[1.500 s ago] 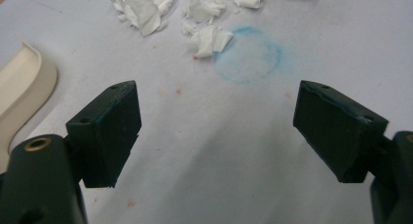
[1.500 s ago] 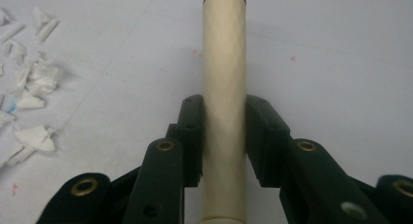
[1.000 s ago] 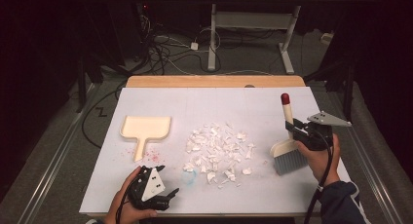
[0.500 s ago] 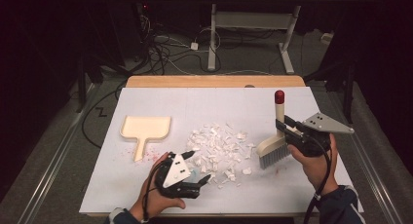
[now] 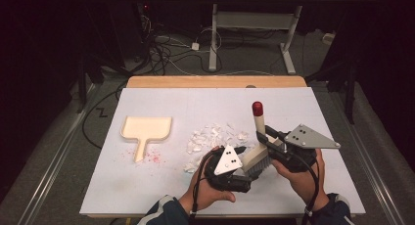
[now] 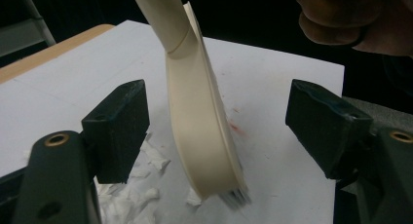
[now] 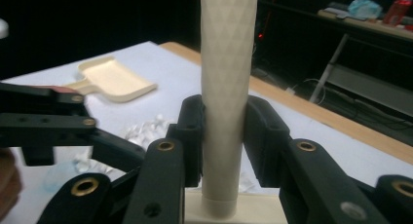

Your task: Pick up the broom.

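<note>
My right fingers [image 7: 221, 136] clamp the brush [image 5: 258, 149] handle, lifted beside the paper scraps [image 5: 211, 139] on the desk [image 5: 161, 186]. My left fingers [image 6: 216, 131], now astride the brush head, have just been closing without contact; expect a regrip.

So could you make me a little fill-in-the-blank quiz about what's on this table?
1. The right gripper is clamped on the cream brush's ____.
2. The cream plastic dustpan lies to the ____ of the torn white paper scraps.
3. The left gripper's jaws stand ____ around the brush head.

Missing words: handle; left; open
</note>
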The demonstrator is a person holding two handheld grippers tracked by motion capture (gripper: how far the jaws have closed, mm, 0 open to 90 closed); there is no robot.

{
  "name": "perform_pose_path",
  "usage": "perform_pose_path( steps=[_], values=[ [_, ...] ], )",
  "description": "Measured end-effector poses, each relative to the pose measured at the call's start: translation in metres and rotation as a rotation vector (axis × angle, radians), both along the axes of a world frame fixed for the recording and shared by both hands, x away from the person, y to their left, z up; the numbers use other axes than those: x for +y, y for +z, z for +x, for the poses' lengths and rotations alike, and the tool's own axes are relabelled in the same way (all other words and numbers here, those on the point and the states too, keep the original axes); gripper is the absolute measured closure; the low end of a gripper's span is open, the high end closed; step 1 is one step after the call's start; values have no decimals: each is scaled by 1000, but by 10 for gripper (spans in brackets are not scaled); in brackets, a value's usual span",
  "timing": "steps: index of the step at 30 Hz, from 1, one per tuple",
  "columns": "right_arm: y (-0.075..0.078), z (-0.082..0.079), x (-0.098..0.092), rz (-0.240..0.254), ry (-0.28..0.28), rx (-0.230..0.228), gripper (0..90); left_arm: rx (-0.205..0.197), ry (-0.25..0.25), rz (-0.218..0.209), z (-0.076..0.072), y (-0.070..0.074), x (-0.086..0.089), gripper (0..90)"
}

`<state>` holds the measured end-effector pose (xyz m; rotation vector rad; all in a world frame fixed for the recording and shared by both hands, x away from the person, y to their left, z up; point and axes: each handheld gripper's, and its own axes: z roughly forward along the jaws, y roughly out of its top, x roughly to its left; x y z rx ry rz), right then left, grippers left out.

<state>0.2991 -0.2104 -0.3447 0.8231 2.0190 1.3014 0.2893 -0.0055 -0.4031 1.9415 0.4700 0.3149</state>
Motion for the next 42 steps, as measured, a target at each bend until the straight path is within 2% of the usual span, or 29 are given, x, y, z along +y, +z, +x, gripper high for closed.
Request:
perform_pose_path(
  steps=[7,11,13,16,18,19,20,21,22,23,24,25,26,28,30,32,33,34,35,37,38,39,41,42],
  values=[
    [-3,-6,10,-6,31,10,714,19,15,5,4,-8,0,294],
    [-1,-13,16,-4,59,1,714,41,3,5,7,-11,5,436],
    [0,-15,18,-8,72,3,713,58,-24,-6,9,-12,9,535],
    [2,-18,16,2,85,-2,709,70,-32,-5,10,-11,16,613],
    [4,-18,12,18,117,9,707,79,-53,-5,10,-9,22,630],
    [5,-19,11,19,142,8,705,71,-60,5,10,-7,25,635],
    [5,-19,11,19,142,8,705,71,-60,5,10,-7,25,641],
    [6,-20,9,9,168,0,698,73,-83,12,11,-5,29,641],
    [9,-21,5,-18,231,-4,627,64,-124,32,10,-3,35,646],
    [11,-23,3,-38,268,-12,606,60,-148,47,9,-2,39,647],
    [11,-24,-1,-46,276,-32,568,58,-167,61,8,-1,42,647],
    [11,-25,-4,-51,303,-30,541,55,-185,78,7,-1,45,647],
    [11,-24,-8,-67,342,-13,523,47,-199,92,6,0,48,647],
    [7,-22,-12,-106,372,24,471,46,-235,117,5,1,55,647],
    [-1,-19,-15,-123,422,76,444,48,-276,135,4,2,61,647],
    [-9,-18,-13,-162,486,131,412,43,-328,160,1,3,66,647],
    [-9,-18,-13,-162,486,131,412,43,-328,160,1,3,66,646],
    [-19,-18,-5,-221,554,185,387,43,-360,196,-2,3,67,646],
    [-22,-19,-1,-238,569,195,382,41,-384,213,-4,3,68,646],
    [-29,-19,9,-277,612,233,392,39,-423,245,-8,1,67,646],
    [-29,-19,9,-277,612,233,392,39,-423,245,-8,1,67,646],
    [-38,-20,17,-288,656,250,430,34,-455,265,-11,0,65,645],
    [-48,-19,25,-301,697,303,458,32,-475,272,-13,-1,64,645],
    [-52,-18,27,-299,709,295,491,34,-474,266,-12,-1,65,645]
  ],
)
